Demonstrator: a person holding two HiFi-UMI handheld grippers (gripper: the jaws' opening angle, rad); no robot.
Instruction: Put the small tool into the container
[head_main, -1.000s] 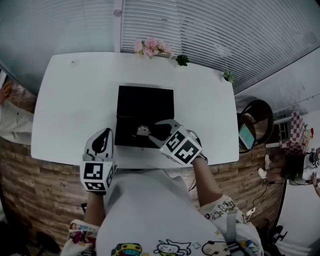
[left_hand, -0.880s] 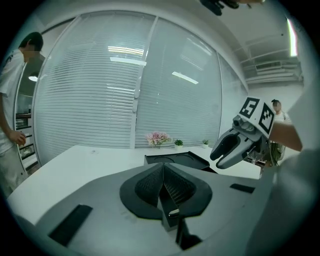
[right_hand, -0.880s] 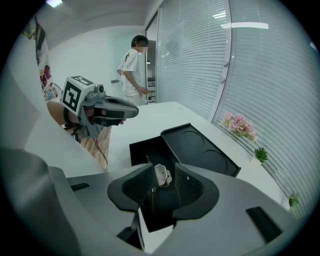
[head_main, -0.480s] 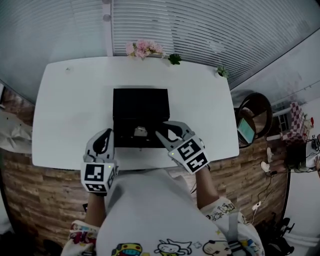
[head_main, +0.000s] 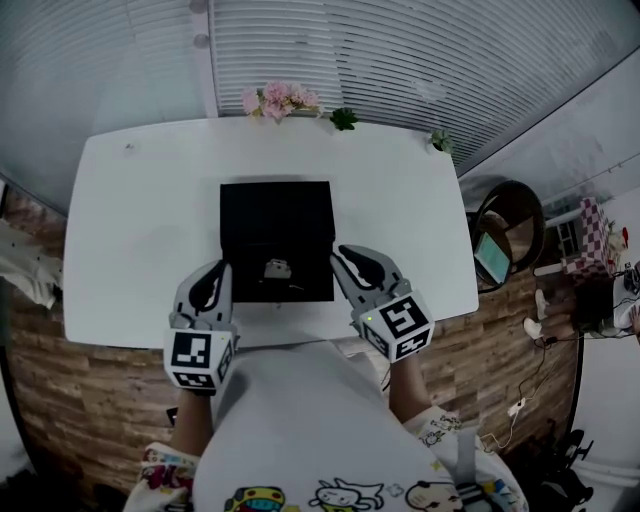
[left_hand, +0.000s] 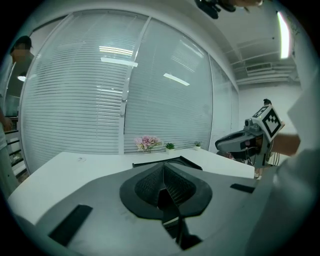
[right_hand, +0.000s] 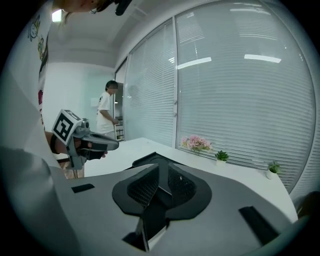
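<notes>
1. Small tool (head_main: 277, 268) lies inside the black container (head_main: 275, 205), near its front wall, so the placing looks done.
2. Right gripper (head_main: 350, 258) sits beside the container's right front corner. Its jaws have just been closing to a narrow gap (nothing between them).
3. Left gripper (head_main: 212, 274) has its jaws together and empty, parked at the left front corner; likely not needed.

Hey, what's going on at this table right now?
A person holds a gripper in each hand at a white table. The small tool already lies inside the black container. The right gripper is beside the container's right edge; its jaws have just been closing with nothing between them. The left gripper, jaws together and empty, sits by the container's near left corner.
</notes>
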